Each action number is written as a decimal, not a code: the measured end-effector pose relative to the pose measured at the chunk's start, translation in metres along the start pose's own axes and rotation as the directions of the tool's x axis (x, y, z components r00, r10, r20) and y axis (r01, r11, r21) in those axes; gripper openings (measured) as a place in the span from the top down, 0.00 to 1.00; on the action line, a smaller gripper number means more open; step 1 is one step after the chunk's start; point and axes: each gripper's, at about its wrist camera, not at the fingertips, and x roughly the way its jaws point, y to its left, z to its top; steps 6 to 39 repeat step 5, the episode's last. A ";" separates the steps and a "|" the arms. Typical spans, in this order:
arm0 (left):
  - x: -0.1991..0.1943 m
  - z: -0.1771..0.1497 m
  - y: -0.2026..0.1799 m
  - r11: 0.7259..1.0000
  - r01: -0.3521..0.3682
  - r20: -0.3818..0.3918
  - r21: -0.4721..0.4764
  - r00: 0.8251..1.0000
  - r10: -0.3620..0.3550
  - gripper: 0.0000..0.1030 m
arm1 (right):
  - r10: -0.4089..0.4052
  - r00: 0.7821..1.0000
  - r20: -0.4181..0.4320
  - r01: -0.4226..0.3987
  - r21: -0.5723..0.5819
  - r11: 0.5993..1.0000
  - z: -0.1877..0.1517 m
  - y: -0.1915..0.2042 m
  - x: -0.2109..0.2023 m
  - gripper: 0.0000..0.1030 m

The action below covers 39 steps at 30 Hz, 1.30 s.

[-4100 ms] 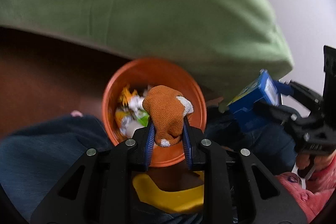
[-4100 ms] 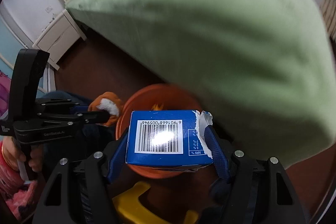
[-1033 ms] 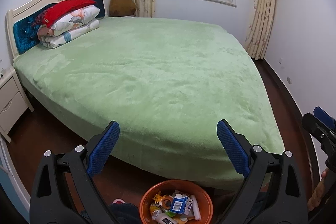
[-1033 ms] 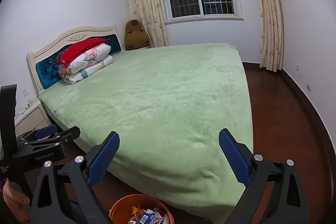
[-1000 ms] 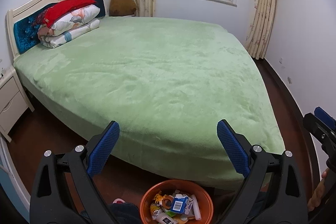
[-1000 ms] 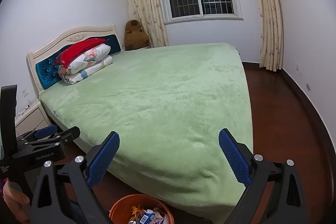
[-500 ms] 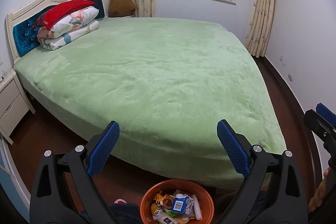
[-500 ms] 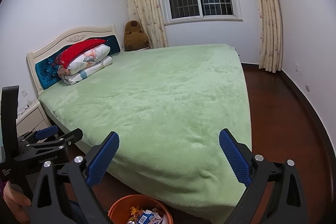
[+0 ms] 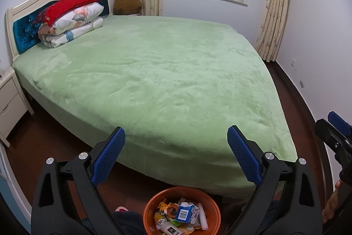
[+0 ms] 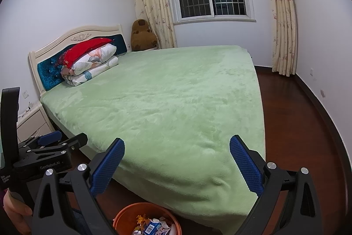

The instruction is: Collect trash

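Orange plastic bin sits on the floor at the foot edge of the bed, under the left gripper, whose jaws are spread wide and empty. Inside lies the trash: a blue carton, crumpled paper, small bottles, all likely light and easily crushed, best pinched across their flat or narrow sides

From the right wrist, the right gripper is likewise wide apart, holding nothing; the bin shows below it by the bed's bottom edge, whose cover looks bare of litter
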 end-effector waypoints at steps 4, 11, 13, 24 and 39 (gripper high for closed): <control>0.000 0.000 0.002 1.000 0.000 -0.001 -0.003 1.000 0.000 0.11 | 0.001 1.000 0.000 -0.001 0.001 1.000 0.000 0.001 0.000 0.08; 0.000 0.000 0.003 1.000 0.001 -0.002 -0.005 1.000 -0.001 0.11 | 0.001 1.000 0.000 -0.001 0.002 1.000 0.000 0.001 0.000 0.08; 0.000 0.000 0.003 1.000 0.001 -0.002 -0.005 1.000 -0.001 0.11 | 0.001 1.000 0.000 -0.001 0.002 1.000 0.000 0.001 0.000 0.08; 0.000 0.000 0.003 1.000 0.001 -0.002 -0.005 1.000 -0.001 0.11 | 0.001 1.000 0.000 -0.001 0.002 1.000 0.000 0.001 0.000 0.08; 0.000 0.000 0.003 1.000 0.001 -0.002 -0.005 1.000 -0.001 0.11 | 0.001 1.000 0.000 -0.001 0.002 1.000 0.000 0.001 0.000 0.08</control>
